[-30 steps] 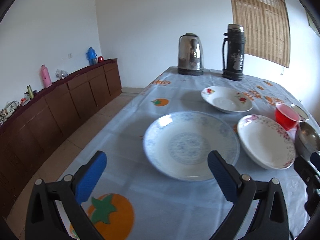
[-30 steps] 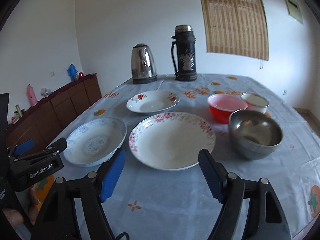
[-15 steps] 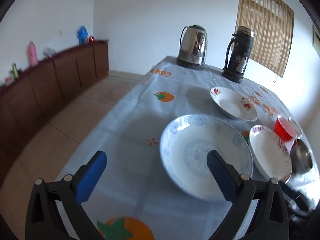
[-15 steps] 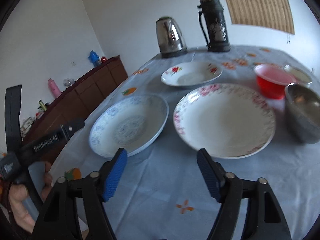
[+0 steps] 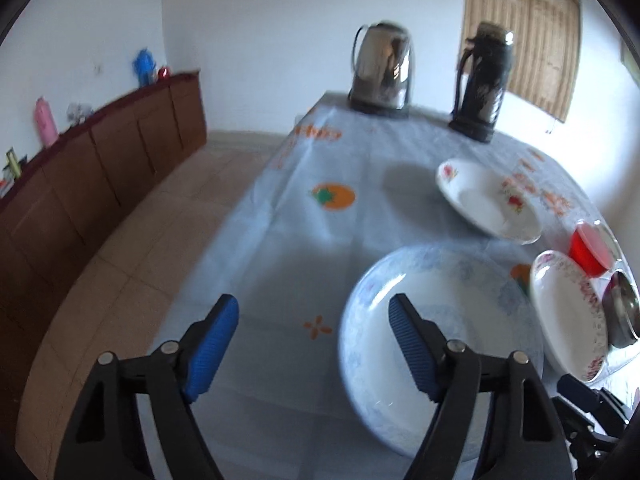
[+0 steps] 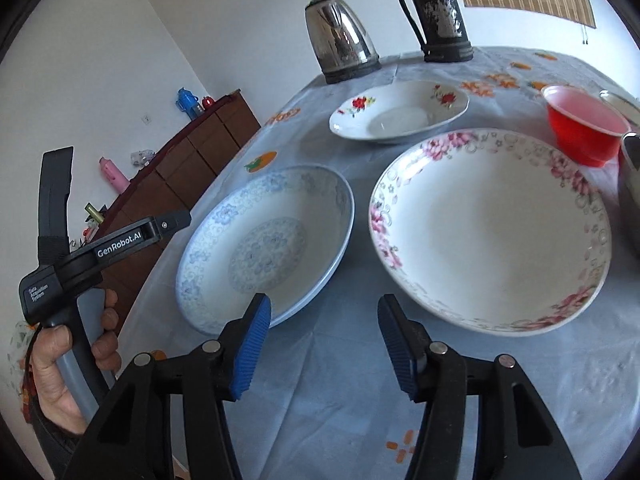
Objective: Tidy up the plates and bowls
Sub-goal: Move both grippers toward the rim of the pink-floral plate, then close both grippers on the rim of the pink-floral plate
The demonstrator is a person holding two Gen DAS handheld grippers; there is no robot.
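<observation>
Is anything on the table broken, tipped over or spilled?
Nothing stands out. The blue plate, pink-flowered plate, red-flowered dish and red bowl all sit flat and whole on the tablecloth. The kettle and flask stand upright, and no spill shows.

Both grippers' jaws are closing from a wider spread. The left gripper point(image 5: 312, 318) has swung toward the table's left edge, beside the blue-patterned plate point(image 5: 460, 320). The right gripper point(image 6: 322, 320) has come closer to that plate's near rim.
</observation>
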